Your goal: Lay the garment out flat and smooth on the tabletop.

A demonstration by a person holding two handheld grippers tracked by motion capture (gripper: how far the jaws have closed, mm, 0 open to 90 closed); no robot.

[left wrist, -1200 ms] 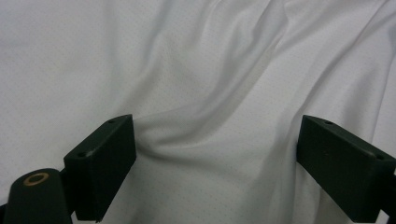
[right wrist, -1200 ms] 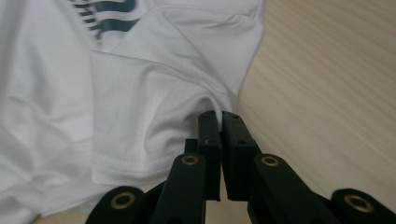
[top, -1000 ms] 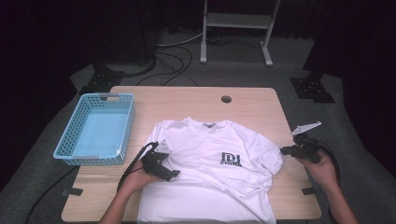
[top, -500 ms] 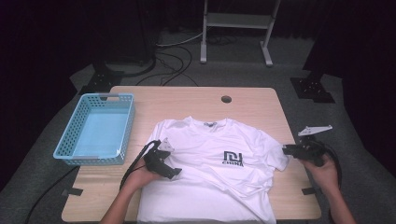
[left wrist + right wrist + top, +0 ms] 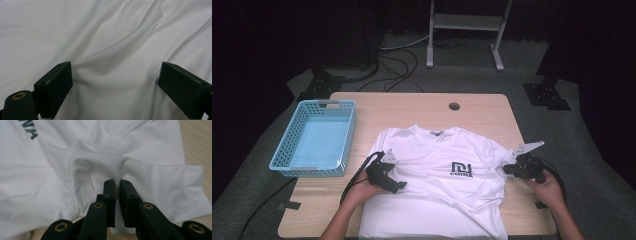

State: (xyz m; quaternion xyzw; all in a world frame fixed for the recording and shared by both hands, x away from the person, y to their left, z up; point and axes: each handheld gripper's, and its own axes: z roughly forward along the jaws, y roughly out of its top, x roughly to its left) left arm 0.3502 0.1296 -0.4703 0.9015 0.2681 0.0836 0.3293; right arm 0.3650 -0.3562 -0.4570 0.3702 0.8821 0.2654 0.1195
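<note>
T-shirt (image 5: pixel 437 185) white, lies spread front up on near half of wooden table (image 5: pixel 412 107), dark logo on chest, collar toward far edge. Left gripper (image 5: pixel 393 184) rests on left side of shirt body, jaws spread wide, cloth rising in soft fold between them, not pinched. Right gripper (image 5: pixel 507 169) at right sleeve (image 5: pixel 160 185), jaws just closing, now pressed almost together, pinching sleeve fold. Blue basket (image 5: pixel 314 167) stands on left part of table, apart from shirt.

A light wooden table (image 5: pixel 492 107) carries a white T-shirt (image 5: pixel 437 195) and a blue basket (image 5: pixel 314 137).
</note>
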